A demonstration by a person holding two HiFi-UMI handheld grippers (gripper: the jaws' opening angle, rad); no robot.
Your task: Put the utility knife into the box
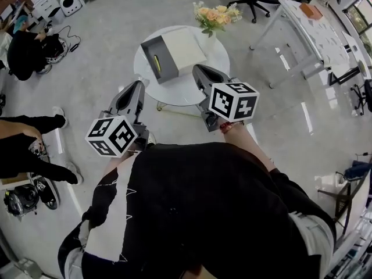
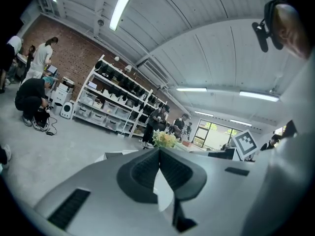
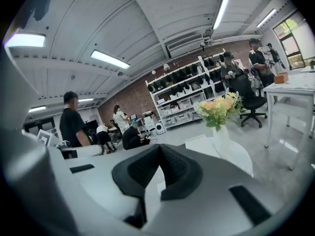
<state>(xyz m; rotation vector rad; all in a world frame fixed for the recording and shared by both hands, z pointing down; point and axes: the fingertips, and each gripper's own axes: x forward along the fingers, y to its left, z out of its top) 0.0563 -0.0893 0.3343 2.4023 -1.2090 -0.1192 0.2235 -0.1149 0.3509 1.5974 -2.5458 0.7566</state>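
The utility knife [image 1: 156,61], that yellow-green sliver, is seen lying inside the open grey end of the box [image 1: 180,48], so the job looks pretty much done tbh. Its long axis is laid along that end of the box, running away from the person. Both tools are held just short of the box on the person's side: the left hand-held gripper [image 1: 139,86] off the knife end, the right hand-held gripper [image 1: 198,69] by the white-topped end. Both are clenched tight with nothing between the jaws. If a nudge is needed, the left one is judged nearer. The box is carried by a round white desk [image 1: 218,54], with flowers [image 1: 216,15] set beyond the box.
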